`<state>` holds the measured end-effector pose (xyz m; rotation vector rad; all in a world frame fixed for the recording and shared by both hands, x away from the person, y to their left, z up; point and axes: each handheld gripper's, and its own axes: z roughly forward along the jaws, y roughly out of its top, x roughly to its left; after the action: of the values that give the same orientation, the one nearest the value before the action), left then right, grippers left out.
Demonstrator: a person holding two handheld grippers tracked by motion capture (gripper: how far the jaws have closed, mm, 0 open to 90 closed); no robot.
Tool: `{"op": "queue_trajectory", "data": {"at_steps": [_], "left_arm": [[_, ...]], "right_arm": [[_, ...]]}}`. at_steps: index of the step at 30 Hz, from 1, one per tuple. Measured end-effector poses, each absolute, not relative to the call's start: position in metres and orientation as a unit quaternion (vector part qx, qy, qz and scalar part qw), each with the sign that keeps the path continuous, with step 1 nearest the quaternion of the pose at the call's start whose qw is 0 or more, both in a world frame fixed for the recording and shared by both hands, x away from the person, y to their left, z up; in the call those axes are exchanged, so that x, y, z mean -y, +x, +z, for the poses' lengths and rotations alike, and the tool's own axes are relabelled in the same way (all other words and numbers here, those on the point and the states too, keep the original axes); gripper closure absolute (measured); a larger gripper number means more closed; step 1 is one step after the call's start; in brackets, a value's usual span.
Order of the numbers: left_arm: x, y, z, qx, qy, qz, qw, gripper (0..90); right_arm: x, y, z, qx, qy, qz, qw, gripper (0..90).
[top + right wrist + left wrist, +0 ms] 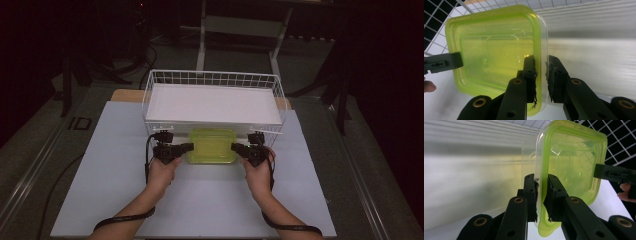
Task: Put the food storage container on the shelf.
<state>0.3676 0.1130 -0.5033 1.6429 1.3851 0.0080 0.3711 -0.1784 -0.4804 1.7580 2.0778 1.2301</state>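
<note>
Currently both claws are pinching the box (212, 145) rim: left claw (189, 146) at its left edge, right claw (234, 147) opposite. Thin plastic is likely handling light, flexible, slippery.

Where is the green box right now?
In the high view the green box sits mid-table, just in front of the white wire basket, with the left gripper at its left edge and the right gripper at its right.
</note>
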Motion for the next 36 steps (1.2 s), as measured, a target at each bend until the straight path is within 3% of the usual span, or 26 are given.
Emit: {"op": "queue_trajectory", "data": {"at_steps": [7, 16, 20, 22, 26, 30, 36], "left_arm": [[-0.113, 0.375, -0.505, -0.562, 0.678, 0.001, 0.474, 79.6], [-0.106, 0.377, -0.513, -0.561, 0.674, 0.03, 0.48, 69.4], [-0.105, 0.378, -0.514, -0.558, 0.676, 0.033, 0.481, 61.4], [-0.105, 0.377, -0.514, -0.552, 0.679, 0.043, 0.483, 58.5], [-0.104, 0.374, -0.514, -0.548, 0.68, 0.046, 0.485, 54.0], [-0.107, 0.371, -0.515, -0.548, 0.673, 0.041, 0.495, 40.4], [-0.108, 0.354, -0.509, -0.525, 0.683, 0.044, 0.506, 32.8]], "right_arm": [[0.177, 0.375, -0.486, -0.692, 0.598, 0.4, 0.065, 76.1], [0.173, 0.38, -0.492, -0.697, 0.583, 0.405, 0.104, 69.3], [0.173, 0.384, -0.496, -0.702, 0.572, 0.403, 0.135, 64.8], [0.172, 0.383, -0.496, -0.701, 0.566, 0.411, 0.138, 57.2], [0.169, 0.378, -0.492, -0.709, 0.55, 0.413, 0.157, 50.4], [0.17, 0.371, -0.487, -0.713, 0.538, 0.417, 0.167, 48.2], [0.172, 0.359, -0.48, -0.714, 0.53, 0.428, 0.16, 49.1]]}}
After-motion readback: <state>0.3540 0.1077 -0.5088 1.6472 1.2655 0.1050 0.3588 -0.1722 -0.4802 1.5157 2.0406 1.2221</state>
